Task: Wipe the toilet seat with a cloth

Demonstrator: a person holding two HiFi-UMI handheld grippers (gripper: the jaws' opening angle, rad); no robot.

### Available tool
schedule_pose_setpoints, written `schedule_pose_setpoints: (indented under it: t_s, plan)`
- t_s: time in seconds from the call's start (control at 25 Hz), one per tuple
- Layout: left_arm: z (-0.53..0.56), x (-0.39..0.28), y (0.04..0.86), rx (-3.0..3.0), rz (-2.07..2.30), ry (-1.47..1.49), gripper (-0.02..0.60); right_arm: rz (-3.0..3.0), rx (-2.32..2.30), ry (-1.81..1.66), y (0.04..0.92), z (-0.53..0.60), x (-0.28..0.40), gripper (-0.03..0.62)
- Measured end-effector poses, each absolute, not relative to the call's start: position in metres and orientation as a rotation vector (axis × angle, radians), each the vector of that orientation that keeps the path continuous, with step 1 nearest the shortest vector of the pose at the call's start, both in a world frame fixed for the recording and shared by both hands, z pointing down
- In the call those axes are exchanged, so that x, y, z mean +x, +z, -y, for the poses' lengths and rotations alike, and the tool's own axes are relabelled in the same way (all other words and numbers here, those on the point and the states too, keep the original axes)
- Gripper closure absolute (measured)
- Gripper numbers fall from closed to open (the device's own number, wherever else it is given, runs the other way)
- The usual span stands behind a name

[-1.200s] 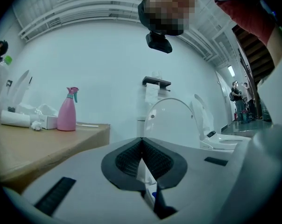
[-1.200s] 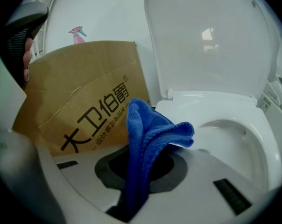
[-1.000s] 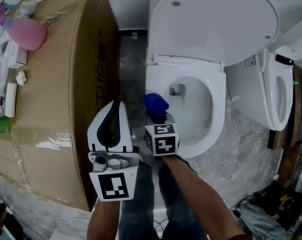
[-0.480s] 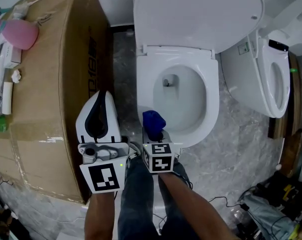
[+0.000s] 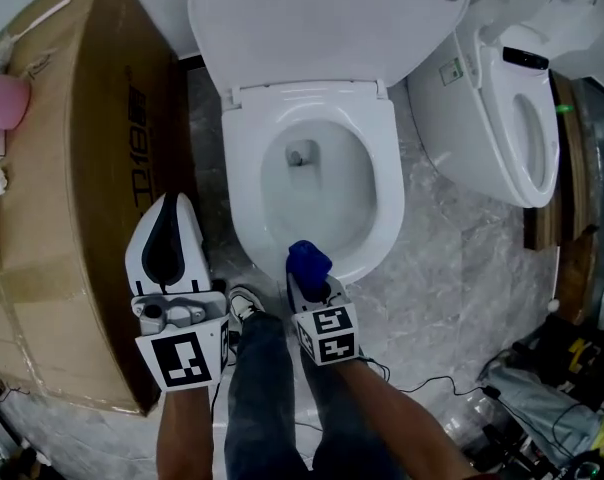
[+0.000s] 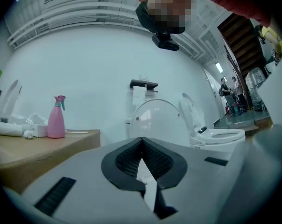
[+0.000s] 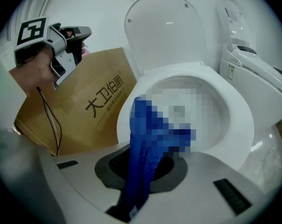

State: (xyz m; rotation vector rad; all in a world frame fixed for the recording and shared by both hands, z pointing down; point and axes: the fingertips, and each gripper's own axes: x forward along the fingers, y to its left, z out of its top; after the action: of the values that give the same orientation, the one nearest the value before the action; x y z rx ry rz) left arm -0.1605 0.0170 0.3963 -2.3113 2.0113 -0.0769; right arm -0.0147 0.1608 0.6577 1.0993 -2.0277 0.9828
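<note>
My right gripper (image 5: pixel 309 280) has its fingers clamped on the blue cloth (image 5: pixel 308 260) at the front rim of the toilet seat (image 5: pixel 240 158). My left gripper (image 5: pixel 170 206) hangs aside, fingers together and empty. I judge the wipe barely begun, with the sides and back left to do.

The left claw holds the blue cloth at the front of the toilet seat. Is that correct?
No. The right claw holds the blue cloth there, as the right gripper view shows; the left claw is shut, empty.

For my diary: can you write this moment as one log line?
right gripper: shut on blue cloth, at toilet seat front | left gripper: shut, empty
</note>
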Motion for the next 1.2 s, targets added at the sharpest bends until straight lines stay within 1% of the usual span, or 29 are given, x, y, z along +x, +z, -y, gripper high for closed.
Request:
schedule_pose_setpoints:
  t_s: [0.2, 0.56, 0.88, 1.2]
  plan:
    - [-0.017, -0.134, 0.403, -2.343, -1.984, -0.101, 0.566, 2.006, 1.11, 0.933, 0.662, -0.163, 0.034, 0.533]
    - [-0.01, -0.086, 0.41, -2.412, -1.918, -0.136, 0.568, 1.925, 1.263, 0.897, 0.66, -0.141, 0.125, 0.533]
    - [-0.002, -0.057, 0.412, -2.439, -1.874, -0.155, 0.566, 1.911, 1.34, 0.887, 0.662, -0.11, 0.16, 0.533]
    - [0.008, -0.051, 0.414, -2.442, -1.882, -0.167, 0.566, 1.915, 1.375, 0.852, 0.662, -0.054, 0.181, 0.533]
